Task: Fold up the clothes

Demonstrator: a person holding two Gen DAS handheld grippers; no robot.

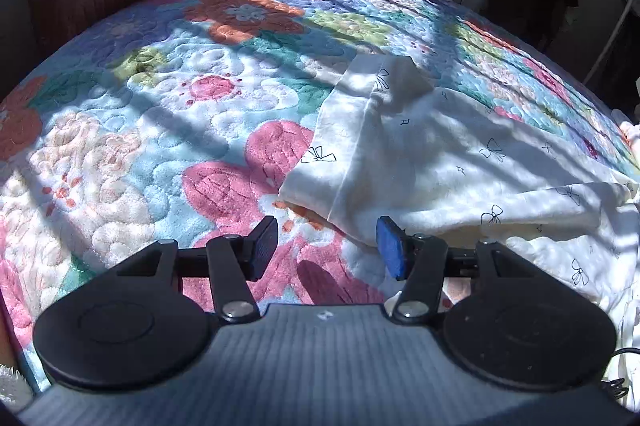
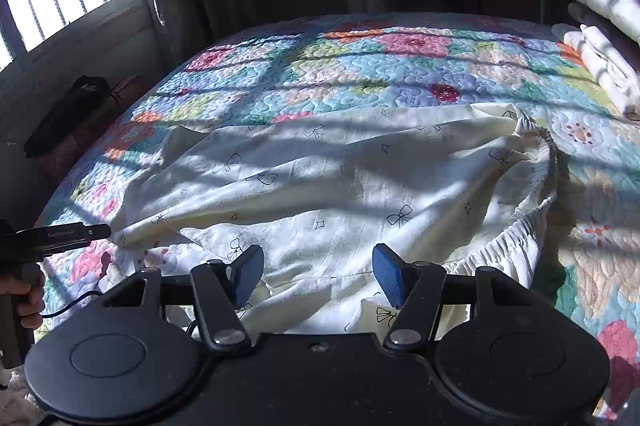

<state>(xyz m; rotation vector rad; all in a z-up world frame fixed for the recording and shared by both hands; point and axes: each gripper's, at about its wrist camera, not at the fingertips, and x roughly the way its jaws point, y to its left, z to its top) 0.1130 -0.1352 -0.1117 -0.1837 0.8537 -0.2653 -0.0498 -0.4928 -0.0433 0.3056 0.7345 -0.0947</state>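
A cream cotton garment printed with small black bows (image 2: 320, 185) lies spread and rumpled on the bed's floral quilted cover (image 1: 140, 129), its elastic waistband (image 2: 548, 161) curling at the right. The left claw (image 1: 326, 250) hovers at the garment's hemmed edge, fingers apart, holding nothing. The right claw (image 2: 318, 276) hangs spread over the cloth, perhaps just above it. Folded white fabrics (image 2: 604, 37) sit stacked at the far right.

Left of the white garment (image 1: 440, 161), the flowered quilt (image 1: 160, 113) lies bare and flat, giving open passage across to the bed's far edge. On the right, folded white cloths (image 2: 604, 37) are stacked at the quilt's far corner. The garment's elastic waistband (image 2: 548, 161) stands raised in a loop, with bare quilt just beyond it.
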